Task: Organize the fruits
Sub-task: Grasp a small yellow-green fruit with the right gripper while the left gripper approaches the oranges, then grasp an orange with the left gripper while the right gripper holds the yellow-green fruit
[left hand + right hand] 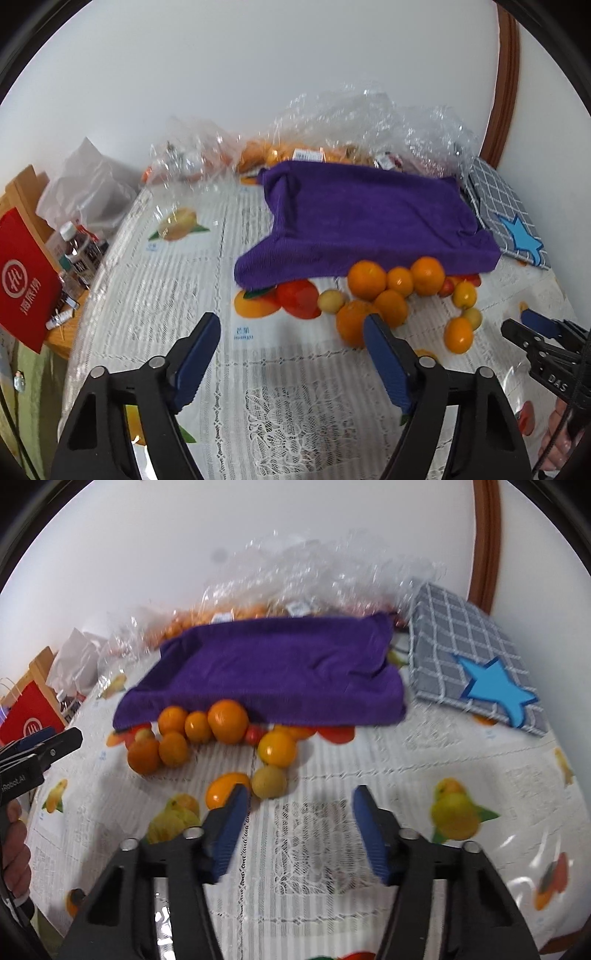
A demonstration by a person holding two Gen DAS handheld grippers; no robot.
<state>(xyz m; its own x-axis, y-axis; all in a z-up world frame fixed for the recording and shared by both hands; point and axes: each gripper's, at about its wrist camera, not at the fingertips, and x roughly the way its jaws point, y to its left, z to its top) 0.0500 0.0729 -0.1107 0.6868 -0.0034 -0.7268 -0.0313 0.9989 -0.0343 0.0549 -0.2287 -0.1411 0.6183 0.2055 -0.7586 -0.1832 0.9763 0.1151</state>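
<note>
Several oranges (366, 279) and smaller yellow fruits (331, 301) lie in a loose pile on the table, at the near edge of a purple cloth (369, 218). The pile shows in the right wrist view too, with oranges (227, 720) and a pale yellow fruit (269, 781). My left gripper (291, 328) is open and empty, just short of the pile. My right gripper (299, 801) is open and empty, its left finger beside an orange-yellow fruit (223, 789). The purple cloth (273, 672) covers something raised.
A grey checked box with a blue star (476, 657) stands right of the cloth. Clear plastic bags of fruit (332, 125) lie behind it. Bottles (79, 254) and a red bag (26, 280) stand off the table's left edge. The tablecloth (295, 406) has printed fruit pictures.
</note>
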